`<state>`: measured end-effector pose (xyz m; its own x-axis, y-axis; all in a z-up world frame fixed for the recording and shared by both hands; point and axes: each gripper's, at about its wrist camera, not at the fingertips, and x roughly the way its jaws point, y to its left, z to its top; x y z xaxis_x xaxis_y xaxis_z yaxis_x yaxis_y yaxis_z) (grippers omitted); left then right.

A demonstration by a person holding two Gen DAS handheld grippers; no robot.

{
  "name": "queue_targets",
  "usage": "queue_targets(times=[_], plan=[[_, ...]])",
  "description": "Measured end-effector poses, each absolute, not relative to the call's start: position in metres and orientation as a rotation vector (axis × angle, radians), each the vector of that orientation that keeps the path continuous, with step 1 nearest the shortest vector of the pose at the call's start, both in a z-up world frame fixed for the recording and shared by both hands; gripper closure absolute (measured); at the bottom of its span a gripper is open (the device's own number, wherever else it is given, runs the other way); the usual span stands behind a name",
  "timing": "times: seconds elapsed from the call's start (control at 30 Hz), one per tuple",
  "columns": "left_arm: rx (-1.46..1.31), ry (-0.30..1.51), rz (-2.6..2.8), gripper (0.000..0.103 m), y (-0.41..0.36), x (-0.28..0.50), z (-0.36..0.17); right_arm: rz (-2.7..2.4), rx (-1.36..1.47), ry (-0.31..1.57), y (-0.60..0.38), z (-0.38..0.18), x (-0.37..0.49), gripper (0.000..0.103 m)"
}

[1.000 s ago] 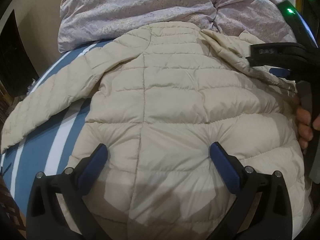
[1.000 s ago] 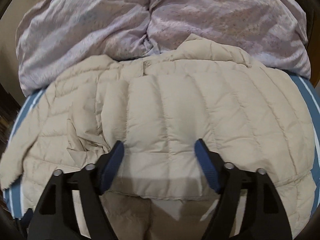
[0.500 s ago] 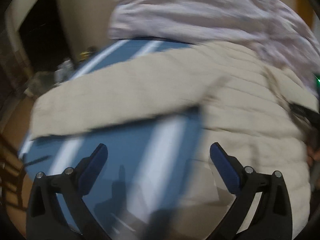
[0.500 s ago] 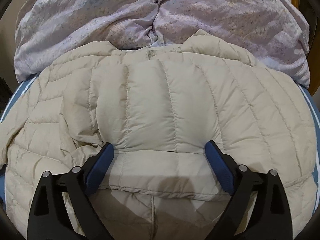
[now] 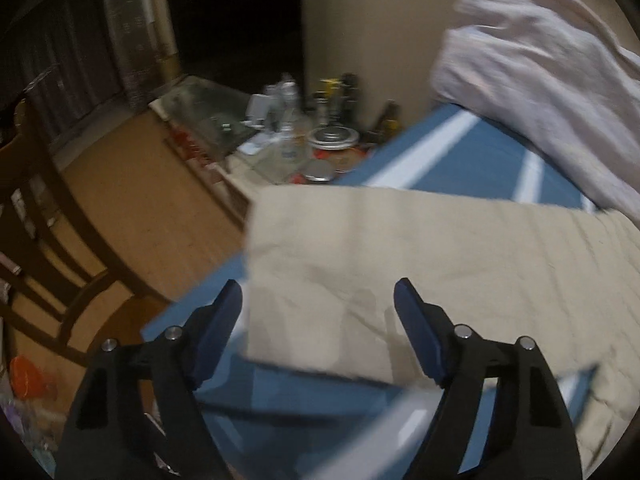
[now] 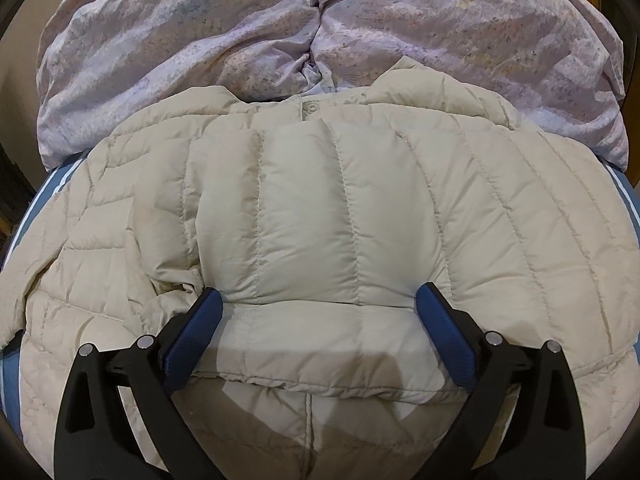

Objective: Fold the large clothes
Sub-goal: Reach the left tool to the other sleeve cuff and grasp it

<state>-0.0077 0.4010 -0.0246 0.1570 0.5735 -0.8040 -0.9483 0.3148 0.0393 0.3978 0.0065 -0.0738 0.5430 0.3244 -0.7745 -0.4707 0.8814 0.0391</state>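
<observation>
A beige quilted jacket (image 6: 320, 208) lies spread on a blue bed sheet with white stripes (image 5: 460, 160). One sleeve is folded across its body, and my right gripper (image 6: 320, 294) hovers low over that fold. Its jaws are opening, the fold lies between the blue pads (image 6: 444, 328), and nothing is gripped. The other sleeve (image 5: 360, 248) stretches out flat towards the bed's edge. My left gripper (image 5: 317, 292) hangs over the sleeve's cuff end with its jaws closing. The cuff lies between the fingers, which do not pinch it. This view is motion-blurred.
A lilac quilt (image 6: 200, 40) is bunched behind the jacket's collar and also shows in the left wrist view (image 5: 540, 60). Past the bed's edge stand a low table crowded with bottles and tins (image 5: 304, 136) and a wooden chair (image 5: 48, 240) on a brown floor.
My left gripper swung left from the jacket's body to the end of the outstretched sleeve, and its jaws narrowed. My right gripper stayed put while its jaws widened over the folded sleeve.
</observation>
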Motion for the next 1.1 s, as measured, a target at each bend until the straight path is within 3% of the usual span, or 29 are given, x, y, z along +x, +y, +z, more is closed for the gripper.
queue_targets(times=[0.3, 0.4, 0.57, 0.67, 1.1], plan=[[-0.721, 0.807, 1.146, 0.045, 0.419, -0.035, -0.046, 0.474, -0.182, 0.88, 0.007, -0.074, 0.398, 0.002], [-0.729, 0.784, 1.13, 0.057, 0.415, -0.035, -0.047, 0.474, -0.182, 0.883, 0.007, -0.074, 0.398, 0.002], [-0.697, 0.79, 1.126, 0.086, 0.411, -0.023, -0.047, 0.476, -0.18, 0.886, 0.007, -0.073, 0.398, 0.002], [-0.661, 0.796, 1.14, 0.097, 0.406, -0.015, -0.042, 0.476, -0.181, 0.887, 0.007, -0.073, 0.398, 0.002], [-0.526, 0.646, 0.917, 0.1, 0.346, 0.073, 0.043, 0.478, -0.177, 0.888, 0.006, -0.074, 0.398, 0.002]])
